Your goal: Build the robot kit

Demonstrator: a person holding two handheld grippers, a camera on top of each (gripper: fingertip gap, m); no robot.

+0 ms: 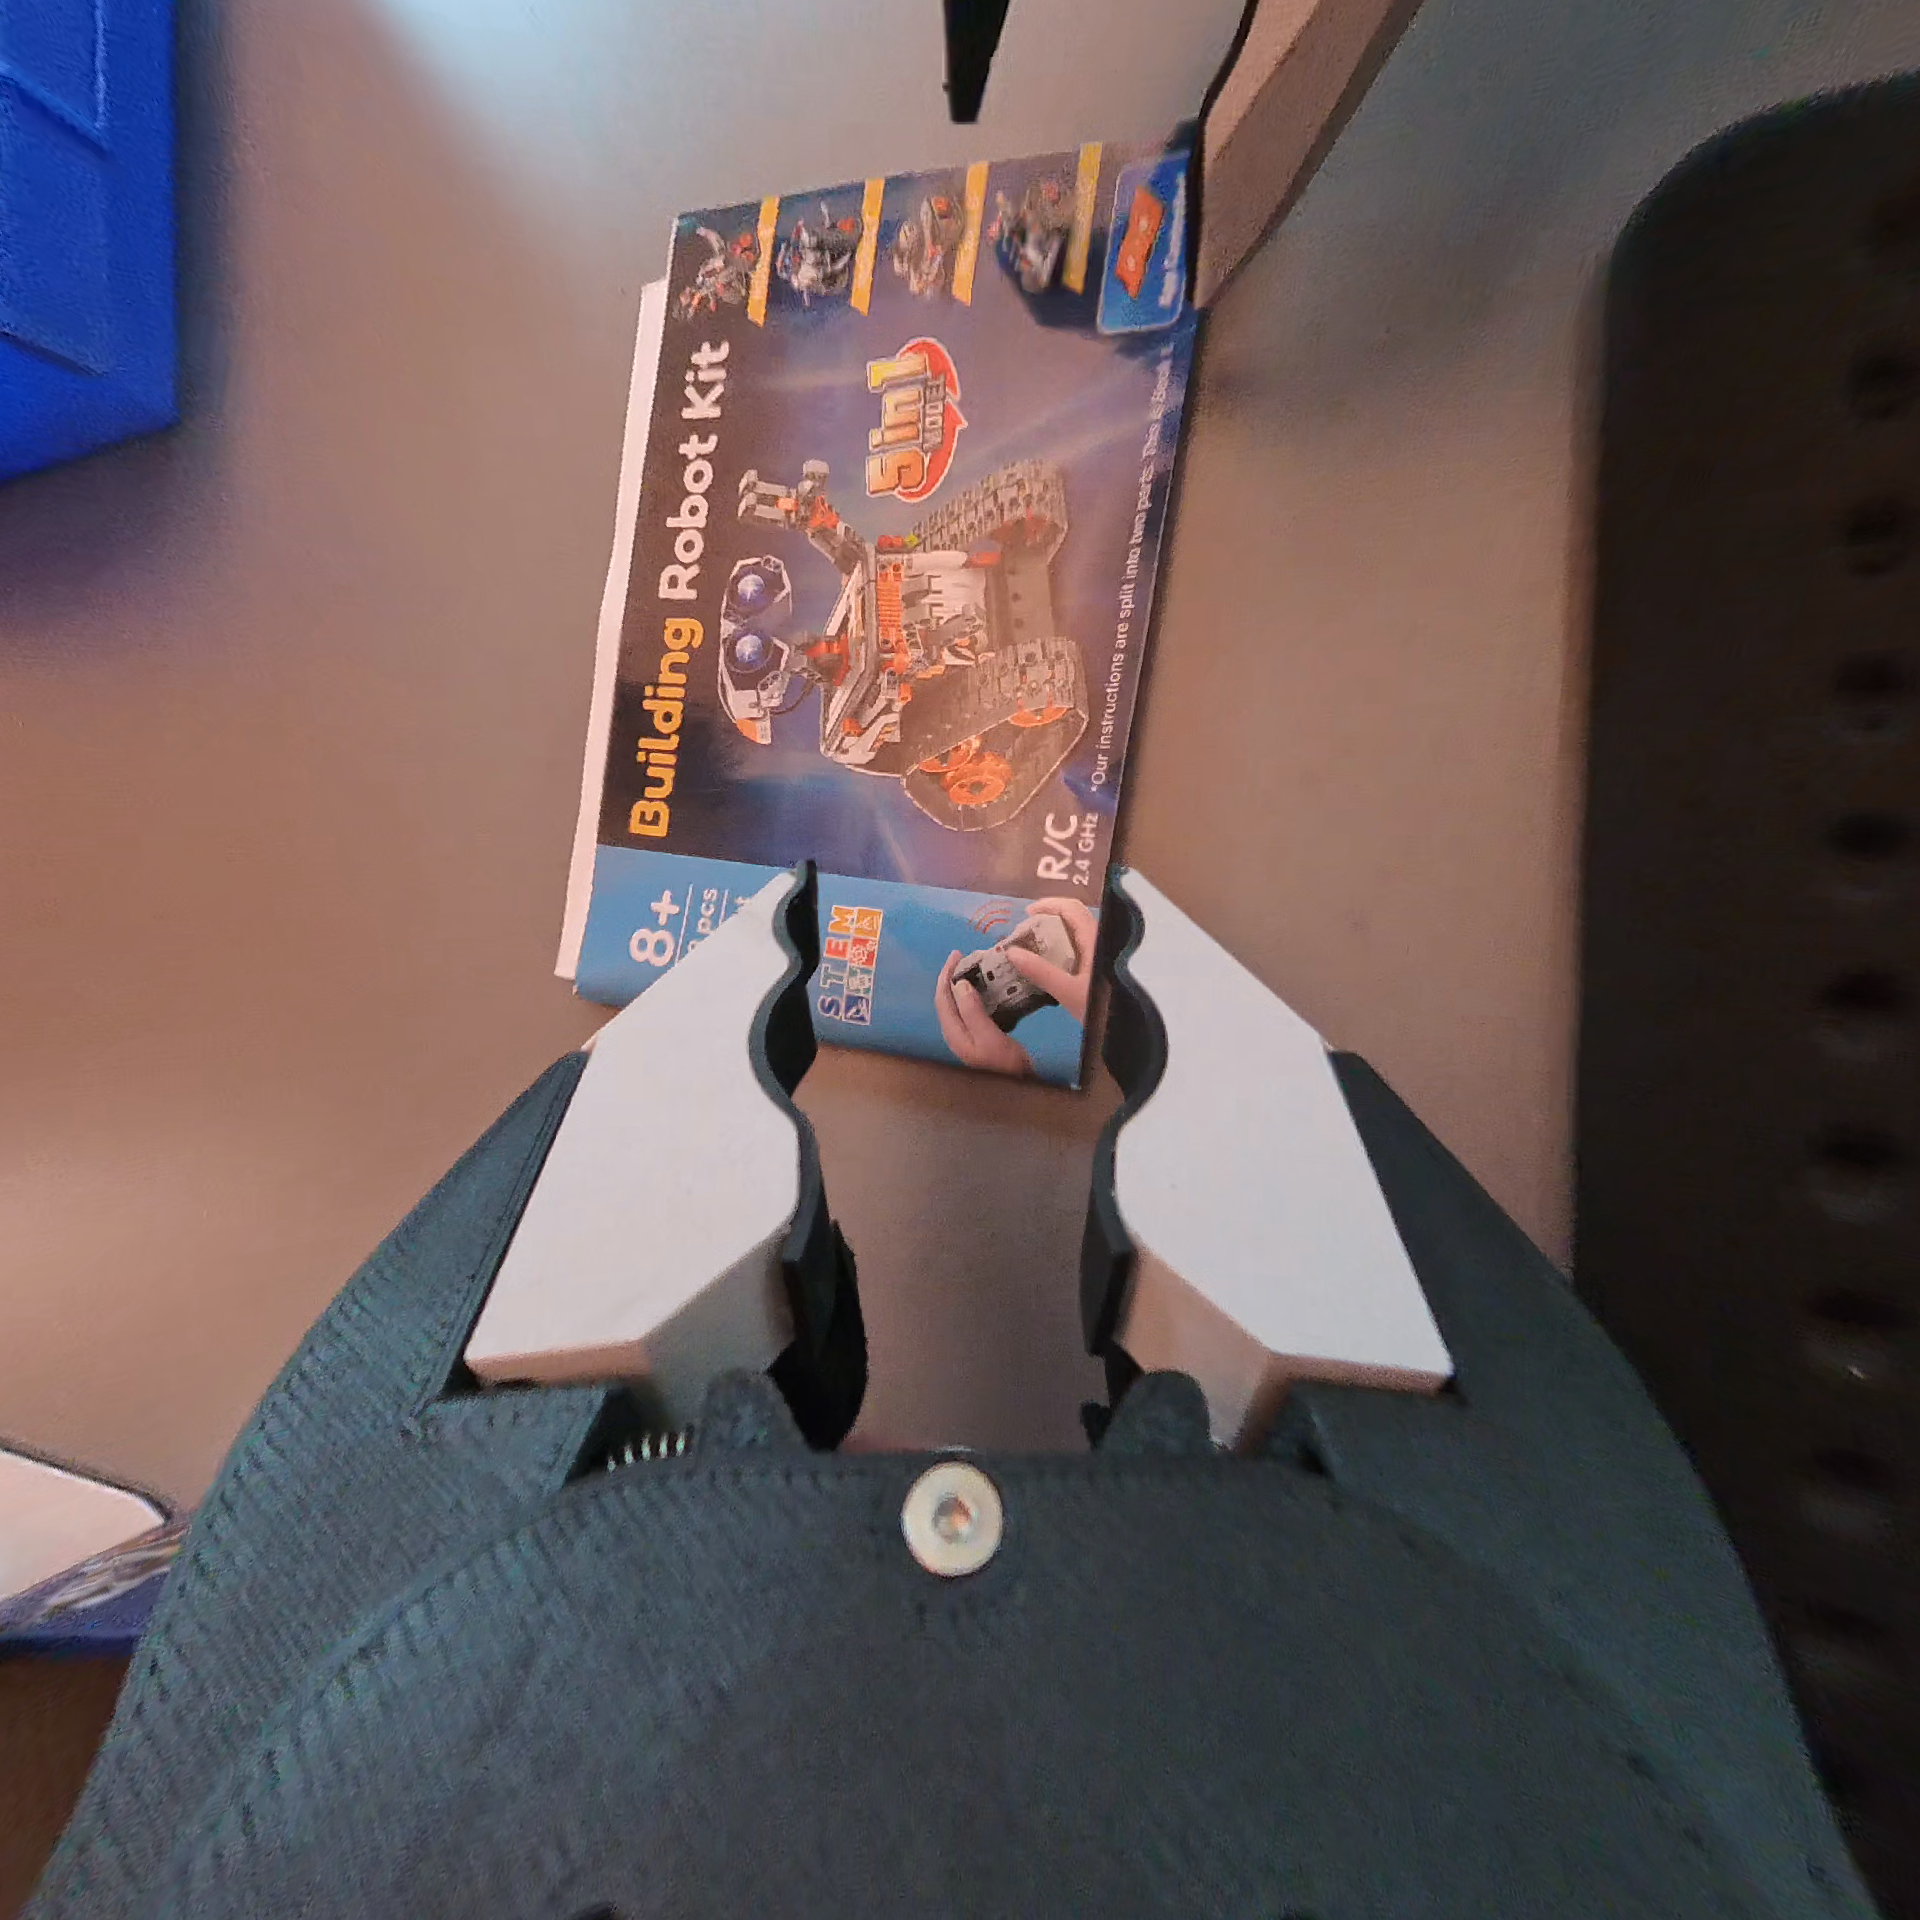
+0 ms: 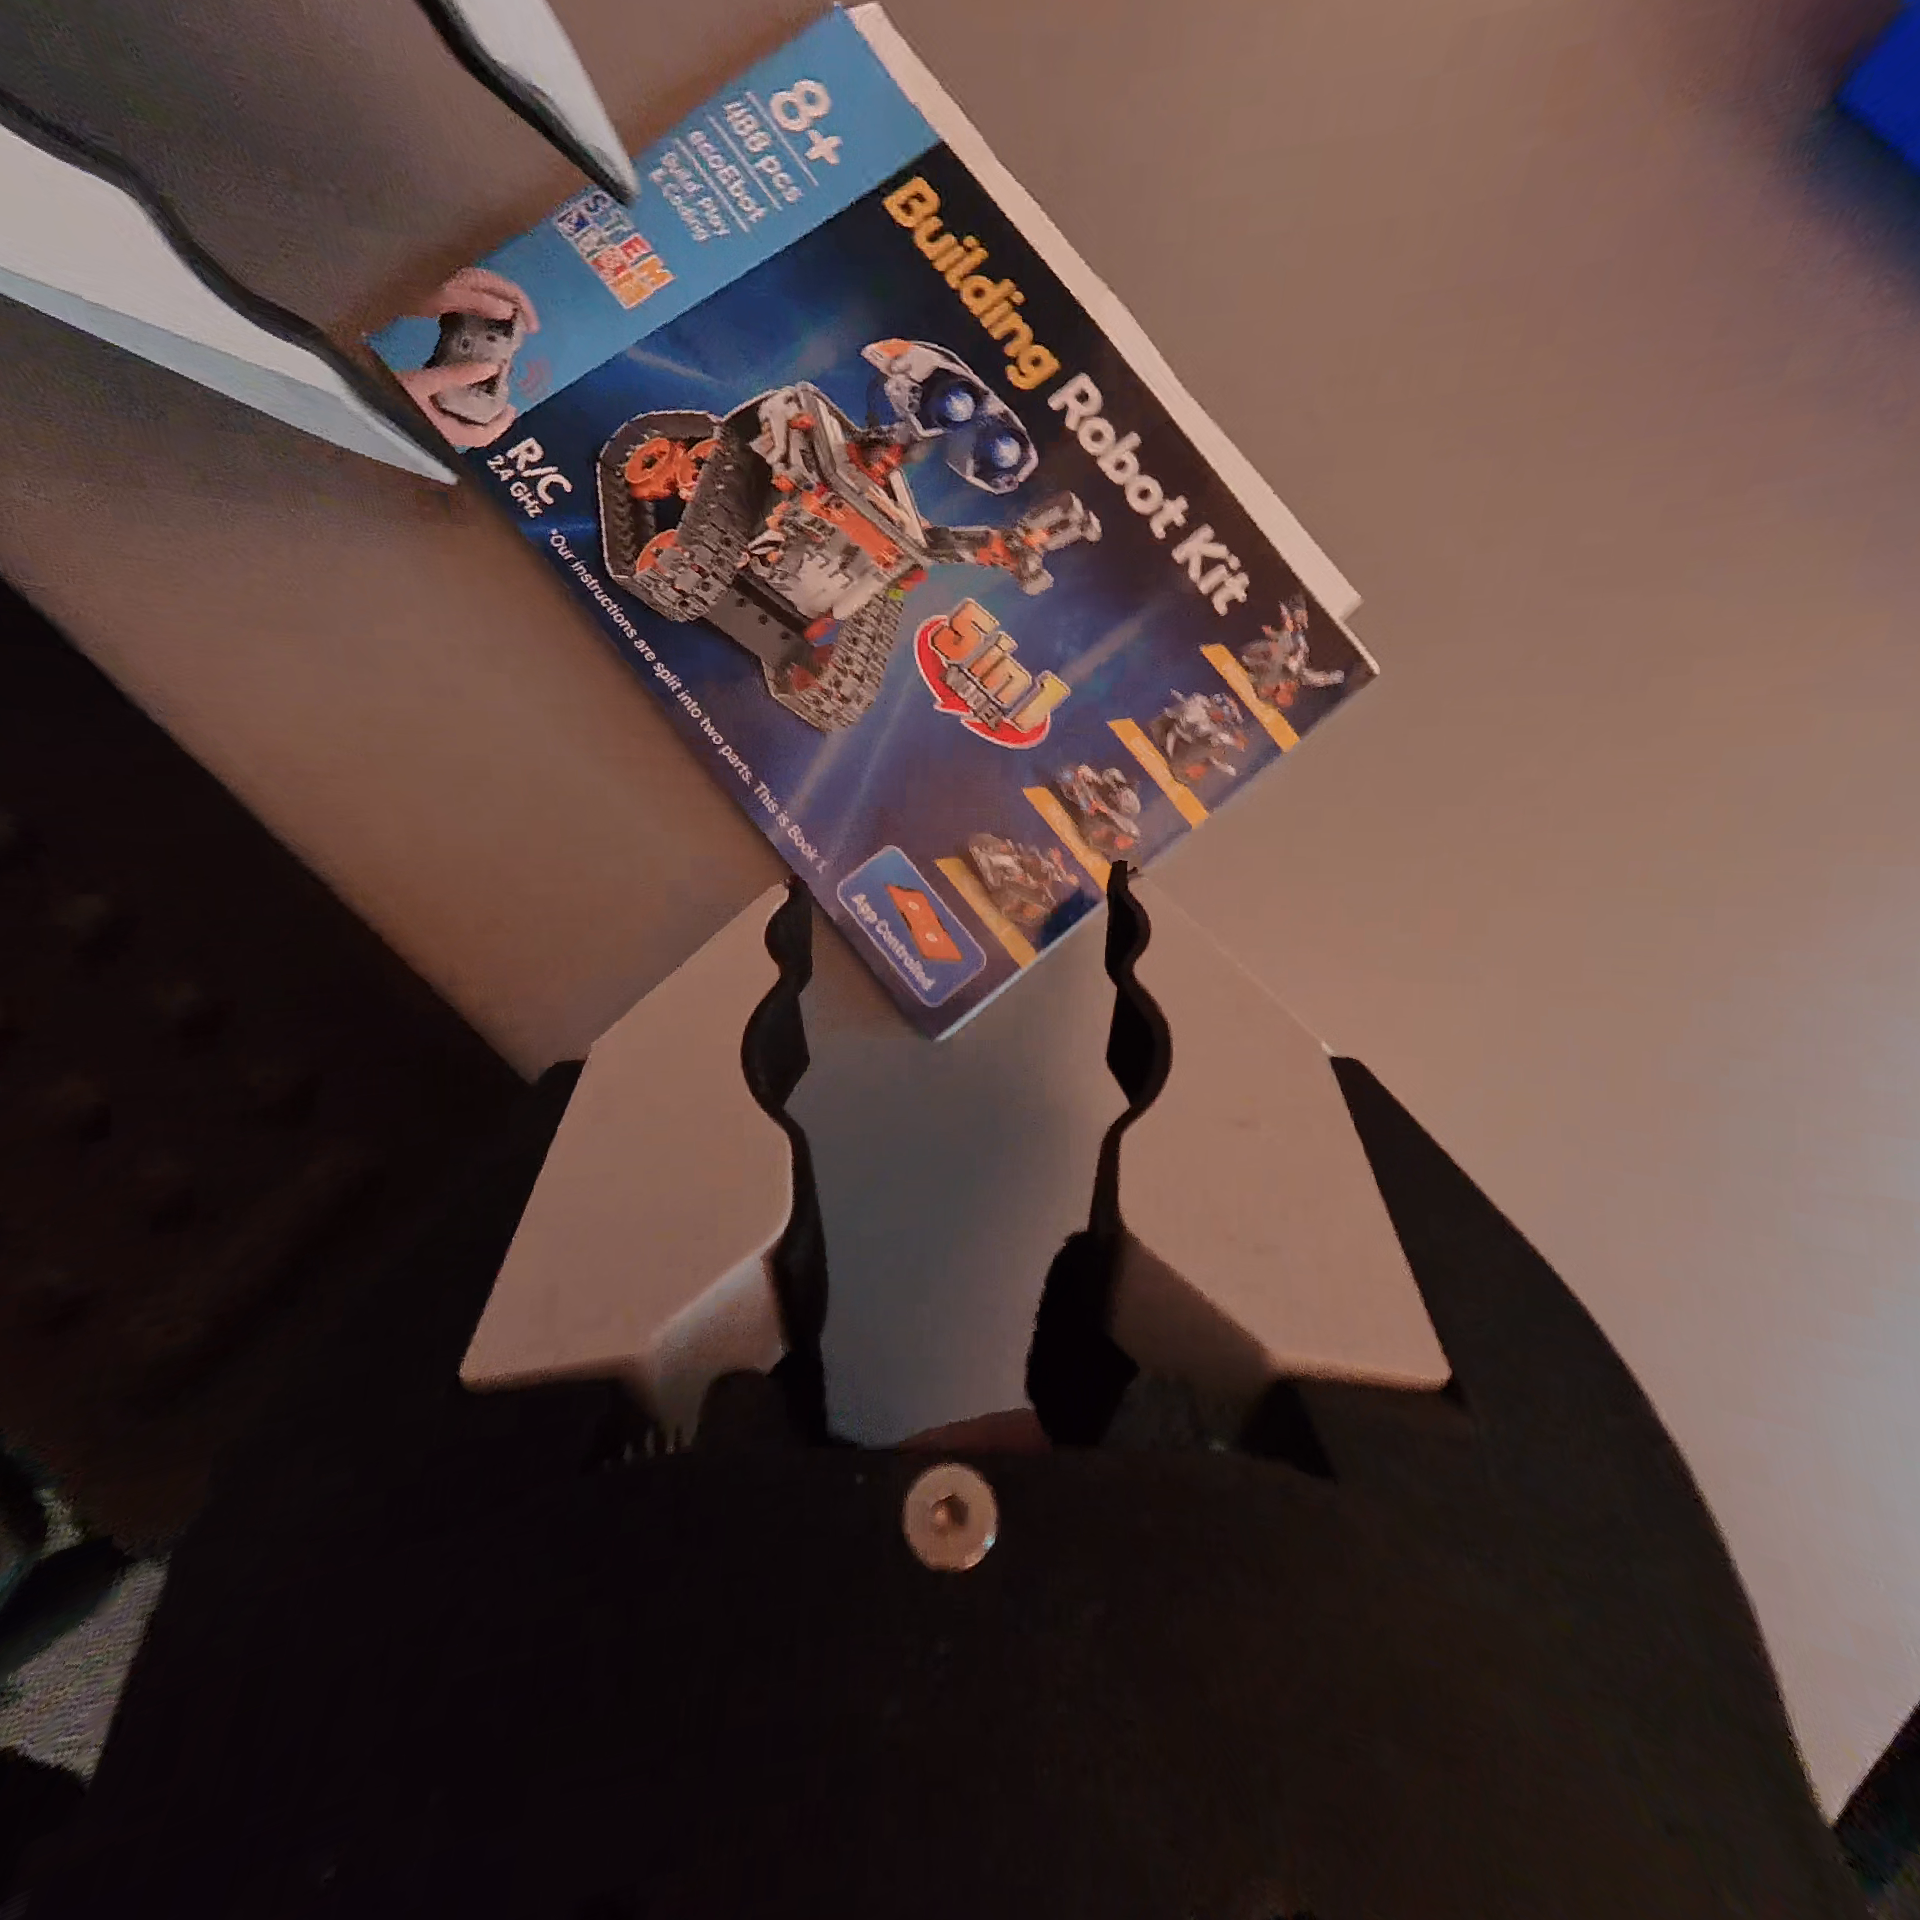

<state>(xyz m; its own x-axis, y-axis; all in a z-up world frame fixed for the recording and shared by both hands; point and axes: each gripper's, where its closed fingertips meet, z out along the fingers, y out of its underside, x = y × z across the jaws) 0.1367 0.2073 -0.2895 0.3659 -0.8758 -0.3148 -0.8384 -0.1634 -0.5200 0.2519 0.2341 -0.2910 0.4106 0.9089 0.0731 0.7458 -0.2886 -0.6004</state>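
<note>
A blue printed booklet (image 1: 883, 623) with a picture of a tracked toy robot lies flat on a grey table (image 1: 312, 727). It also shows in the right wrist view (image 2: 883, 540). My left gripper (image 1: 961, 883) is open, its fingertips over the booklet's near short edge. My right gripper (image 2: 956, 883) is open, its fingertips over the opposite short edge, by one corner. Each gripper shows in the other's view: the right one's fingers (image 1: 1278, 114) at the booklet's far corner, the left one's fingers (image 2: 208, 260) at the top left. Neither holds anything.
A blue object (image 1: 73, 229) sits at the left on the table, and shows in the right wrist view (image 2: 1881, 114) at the top right. A dark perforated surface (image 1: 1766, 831) runs beyond the table edge on the right. A white-and-blue object (image 1: 62, 1538) lies at the lower left. Between my right fingertips and the blue object (image 1: 73, 229) there is roughly 25 cm.
</note>
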